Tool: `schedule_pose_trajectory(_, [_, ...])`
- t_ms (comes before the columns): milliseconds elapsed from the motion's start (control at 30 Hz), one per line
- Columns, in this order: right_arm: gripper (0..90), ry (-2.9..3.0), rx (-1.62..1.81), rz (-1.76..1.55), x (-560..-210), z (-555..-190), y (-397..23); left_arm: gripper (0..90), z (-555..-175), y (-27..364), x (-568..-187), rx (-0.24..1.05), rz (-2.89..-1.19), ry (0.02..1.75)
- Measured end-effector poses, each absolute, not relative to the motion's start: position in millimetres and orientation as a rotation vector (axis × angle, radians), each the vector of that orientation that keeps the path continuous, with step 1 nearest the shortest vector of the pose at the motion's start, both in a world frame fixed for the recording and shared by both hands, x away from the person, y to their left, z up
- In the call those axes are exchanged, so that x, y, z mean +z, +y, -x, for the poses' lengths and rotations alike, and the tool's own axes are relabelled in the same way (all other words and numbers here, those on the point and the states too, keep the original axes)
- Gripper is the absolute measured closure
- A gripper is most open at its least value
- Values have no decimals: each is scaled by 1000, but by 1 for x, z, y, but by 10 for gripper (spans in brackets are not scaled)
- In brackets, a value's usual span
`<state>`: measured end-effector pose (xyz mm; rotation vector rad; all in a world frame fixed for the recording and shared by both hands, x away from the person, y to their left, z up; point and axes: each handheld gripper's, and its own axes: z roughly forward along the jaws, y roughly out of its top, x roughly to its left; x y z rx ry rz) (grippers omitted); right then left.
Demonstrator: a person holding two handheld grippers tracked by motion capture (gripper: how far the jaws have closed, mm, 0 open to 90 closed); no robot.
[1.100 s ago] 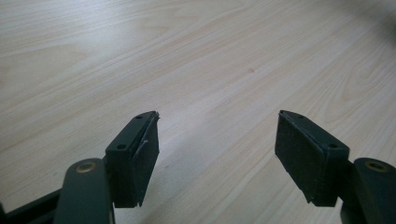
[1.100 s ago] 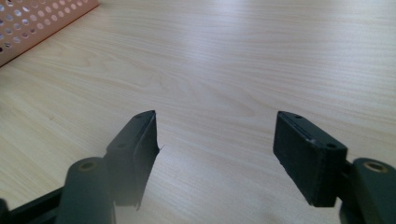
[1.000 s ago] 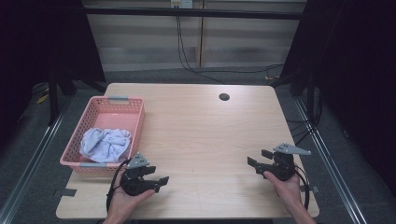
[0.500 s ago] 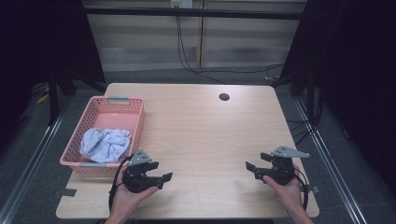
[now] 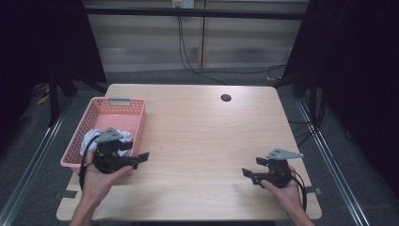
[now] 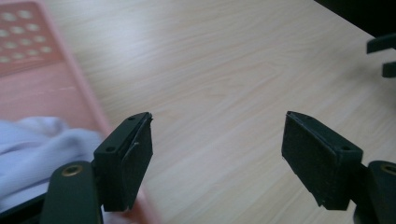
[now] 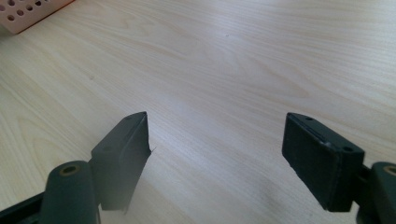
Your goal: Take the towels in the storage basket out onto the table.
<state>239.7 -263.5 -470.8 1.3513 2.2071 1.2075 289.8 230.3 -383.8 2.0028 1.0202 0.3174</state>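
1. High view: left gripper (image 5: 141,157) held over the near right corner of the pink basket (image 5: 136,106), covering part of the white cloth (image 5: 123,137) bundled inside; its jaws have just been opening, nothing between them. Right gripper (image 5: 248,174) low over the wooden table (image 5: 202,136) near its right edge, well apart from the basket.
2. Left gripper view: jaws spread wide, gap bare. Cloth blurred, cut off at lower left, behind the left jaw; basket rim just beside that jaw.
3. Right gripper view: jaws spread, bare tabletop between them. Basket corner cut off at top left.
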Motion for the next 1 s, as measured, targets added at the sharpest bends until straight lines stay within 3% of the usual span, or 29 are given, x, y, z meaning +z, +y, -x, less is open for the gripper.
schedule_pose_trajectory(167, [204,2244,1242,-1349,-472,-241,-262,218,-303,260,-374,380,-2005,1092])
schedule_pose_trajectory(500, [203,2262,1226,-1357,-474,-243,-262,163,-344,316,-384,383,-1985,1279])
schedule_pose_trajectory(733, [205,2299,1217,-1365,-478,-245,-258,168,-368,329,-397,349,-2040,1275])
schedule_pose_trajectory(867, [205,2301,1221,-1367,-478,-245,-259,160,-375,324,-406,308,-2111,1259])
schedule_pose_trajectory(900, [205,2305,1220,-1368,-479,-246,-258,159,-381,320,-415,224,-2181,1271])
schedule_pose_trajectory(1000, [205,2309,1215,-1374,-479,-246,-258,155,-383,316,-421,234,-2239,1290])
